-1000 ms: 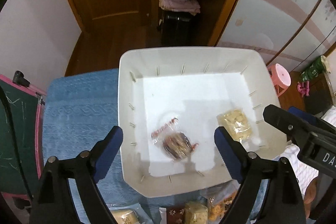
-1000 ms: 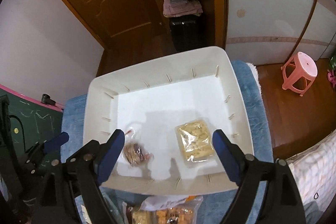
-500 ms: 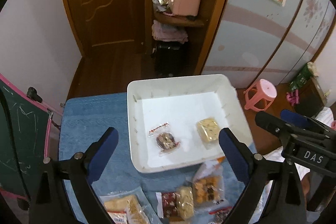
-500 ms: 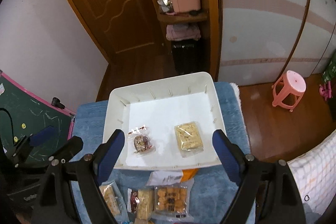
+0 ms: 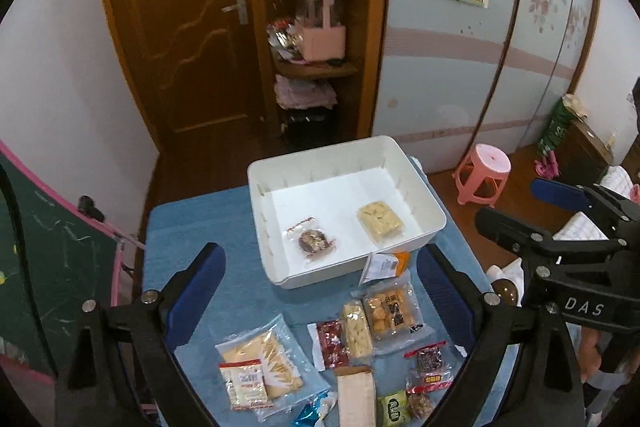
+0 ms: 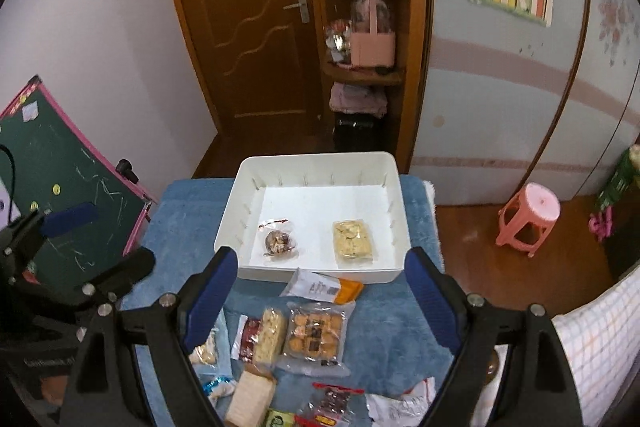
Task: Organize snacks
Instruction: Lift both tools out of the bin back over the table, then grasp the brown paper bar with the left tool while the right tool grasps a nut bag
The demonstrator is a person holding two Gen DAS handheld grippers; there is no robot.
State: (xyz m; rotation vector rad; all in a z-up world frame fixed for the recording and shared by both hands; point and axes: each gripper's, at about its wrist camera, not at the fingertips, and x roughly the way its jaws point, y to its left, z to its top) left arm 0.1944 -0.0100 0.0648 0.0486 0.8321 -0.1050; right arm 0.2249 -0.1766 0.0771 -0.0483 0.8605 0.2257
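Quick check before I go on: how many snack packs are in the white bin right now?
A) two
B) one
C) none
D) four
A: the white bin holds just two packs, a dark round cookie on its left and a pale yellow bar on its right; all the others lie outside on the blue cloth.

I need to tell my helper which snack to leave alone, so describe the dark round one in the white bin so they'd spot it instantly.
On the blue towel sits a white bin holding just two packets. The dark round snack lies in its near left part, in a clear wrapper with a red sealed edge. Its neighbour to the right, the pale yellow square bar, is flat and light; this one is brown and round.
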